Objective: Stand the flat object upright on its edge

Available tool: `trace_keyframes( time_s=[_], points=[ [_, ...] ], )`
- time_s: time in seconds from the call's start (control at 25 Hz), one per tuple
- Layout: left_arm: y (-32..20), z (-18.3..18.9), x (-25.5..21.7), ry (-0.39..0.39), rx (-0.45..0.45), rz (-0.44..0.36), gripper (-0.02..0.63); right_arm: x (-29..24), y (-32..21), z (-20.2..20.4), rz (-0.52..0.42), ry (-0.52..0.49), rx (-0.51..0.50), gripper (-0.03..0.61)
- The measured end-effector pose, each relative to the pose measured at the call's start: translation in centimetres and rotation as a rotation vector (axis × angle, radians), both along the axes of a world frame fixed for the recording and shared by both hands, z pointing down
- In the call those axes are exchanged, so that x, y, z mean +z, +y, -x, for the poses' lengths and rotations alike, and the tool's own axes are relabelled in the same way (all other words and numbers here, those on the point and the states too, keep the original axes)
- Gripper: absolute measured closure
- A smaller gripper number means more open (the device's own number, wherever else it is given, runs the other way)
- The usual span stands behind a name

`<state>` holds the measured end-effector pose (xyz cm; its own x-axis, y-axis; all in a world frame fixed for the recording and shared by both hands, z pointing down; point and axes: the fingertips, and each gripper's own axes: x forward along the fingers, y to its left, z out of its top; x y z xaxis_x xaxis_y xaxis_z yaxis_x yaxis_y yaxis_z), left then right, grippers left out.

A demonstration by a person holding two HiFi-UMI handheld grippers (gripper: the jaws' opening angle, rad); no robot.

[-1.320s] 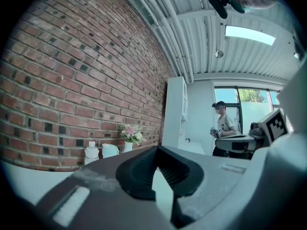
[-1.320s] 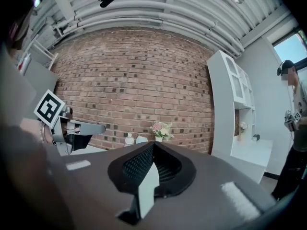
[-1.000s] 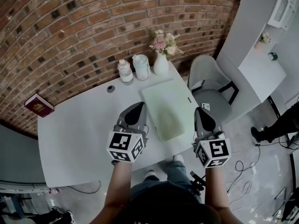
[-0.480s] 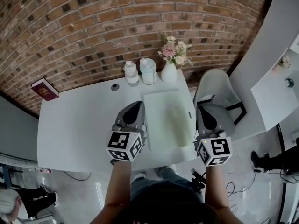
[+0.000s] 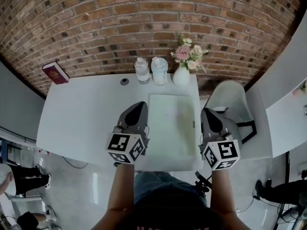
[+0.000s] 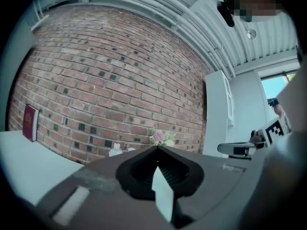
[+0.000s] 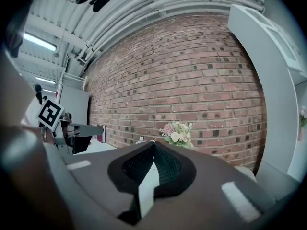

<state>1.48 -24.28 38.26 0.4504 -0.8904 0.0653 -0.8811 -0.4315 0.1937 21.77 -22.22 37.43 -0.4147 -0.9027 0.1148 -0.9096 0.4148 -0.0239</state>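
A pale green flat board (image 5: 170, 128) lies flat on the white table (image 5: 81, 119), in the middle towards the right edge. My left gripper (image 5: 139, 106) hovers just left of the board, its jaws shut with nothing in them (image 6: 157, 148). My right gripper (image 5: 207, 112) hangs just off the table's right edge, beside the board, also shut and empty (image 7: 152, 143). Neither gripper touches the board. Each gripper shows in the other's view, and both point level towards the brick wall.
Two clear bottles (image 5: 142, 70) (image 5: 159, 71) and a white vase of flowers (image 5: 182, 74) stand at the table's back edge, by a small dark disc (image 5: 124, 81). A red book (image 5: 55, 73) leans at the far left corner. A grey chair (image 5: 232, 104) stands to the right.
The view has swung round, so the table and board now lie square in front of me. The right gripper has come in from over the chair to the table's right edge. Both stay shut.
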Motion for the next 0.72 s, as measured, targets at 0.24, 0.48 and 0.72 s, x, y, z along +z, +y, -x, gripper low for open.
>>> trace_keyframes(
  time_s=[0.24, 0.48, 0.72],
  points=[
    [-0.2, -0.1, 0.0, 0.011, -0.042, -0.005, 0.617, 0.4, -1.2, -0.8, 0.009, -0.030, -0.033, 0.577],
    [-1.0, -0.5, 1.2, -0.008, -0.018, 0.052, 0.439, 1.5, -2.3, -0.7, 0.075, -0.085, -0.047, 0.379],
    [-1.7, -0.7, 4.0, -0.023, 0.011, 0.144, 0.425, 3.9, -2.7, -0.8, 0.176, -0.081, -0.051, 0.351]
  ],
)
